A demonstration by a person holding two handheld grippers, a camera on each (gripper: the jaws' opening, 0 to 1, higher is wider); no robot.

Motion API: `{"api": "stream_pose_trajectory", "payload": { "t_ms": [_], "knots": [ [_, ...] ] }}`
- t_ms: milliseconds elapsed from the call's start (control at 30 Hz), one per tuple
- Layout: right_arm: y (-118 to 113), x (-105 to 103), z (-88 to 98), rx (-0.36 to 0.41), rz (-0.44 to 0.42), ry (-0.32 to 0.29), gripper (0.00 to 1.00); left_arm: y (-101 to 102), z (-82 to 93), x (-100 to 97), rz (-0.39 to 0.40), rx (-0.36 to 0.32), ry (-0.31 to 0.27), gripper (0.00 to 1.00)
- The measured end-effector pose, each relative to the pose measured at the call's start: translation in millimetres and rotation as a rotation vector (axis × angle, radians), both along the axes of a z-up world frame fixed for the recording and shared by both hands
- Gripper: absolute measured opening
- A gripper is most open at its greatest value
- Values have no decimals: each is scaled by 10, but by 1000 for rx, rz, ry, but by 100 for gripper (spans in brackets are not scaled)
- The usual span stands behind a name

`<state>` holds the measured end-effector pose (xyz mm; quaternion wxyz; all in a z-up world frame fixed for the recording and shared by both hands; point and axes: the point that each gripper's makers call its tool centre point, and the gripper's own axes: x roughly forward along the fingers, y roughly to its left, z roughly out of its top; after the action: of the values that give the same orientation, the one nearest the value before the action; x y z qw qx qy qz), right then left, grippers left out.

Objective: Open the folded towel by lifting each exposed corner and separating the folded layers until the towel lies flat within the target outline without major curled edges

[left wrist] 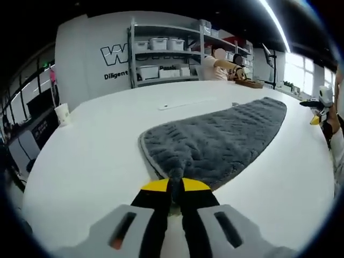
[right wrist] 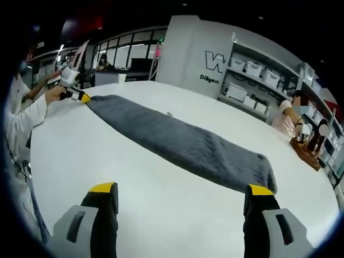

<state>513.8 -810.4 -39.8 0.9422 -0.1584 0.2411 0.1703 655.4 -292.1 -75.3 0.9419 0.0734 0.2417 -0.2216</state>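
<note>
Meanwhile — left hand-held gripper [left wrist: 176,189] clamped on grey towel [left wrist: 215,140] corner.

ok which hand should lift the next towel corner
Left, probably. The left tool is already shut on the near edge of the grey towel, so it can lift from there. The right tool is open above the white table, short of the towel.

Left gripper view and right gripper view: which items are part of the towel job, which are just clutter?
Job:
grey towel, folded, on the white table
left gripper, shut on a towel corner
right gripper, open, off the towel

Lying about:
paper cup at the table edge
shelving with storage bins
wooden tray
</note>
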Motion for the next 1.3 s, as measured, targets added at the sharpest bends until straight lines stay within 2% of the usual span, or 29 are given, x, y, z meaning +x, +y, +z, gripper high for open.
{"api": "stream_pose_trajectory", "payload": {
  "t_ms": [600,1100,1300],
  "knots": [
    [1,-10,35,-6,-2,-3,99,590,-2,-137,103,10,17,5],
    [-12,-25,27,-3,-7,1,99,885,13,-196,154,14,27,5],
    [-1,-29,15,-5,-4,7,99,1062,14,-250,190,14,27,5]
  ]
}}
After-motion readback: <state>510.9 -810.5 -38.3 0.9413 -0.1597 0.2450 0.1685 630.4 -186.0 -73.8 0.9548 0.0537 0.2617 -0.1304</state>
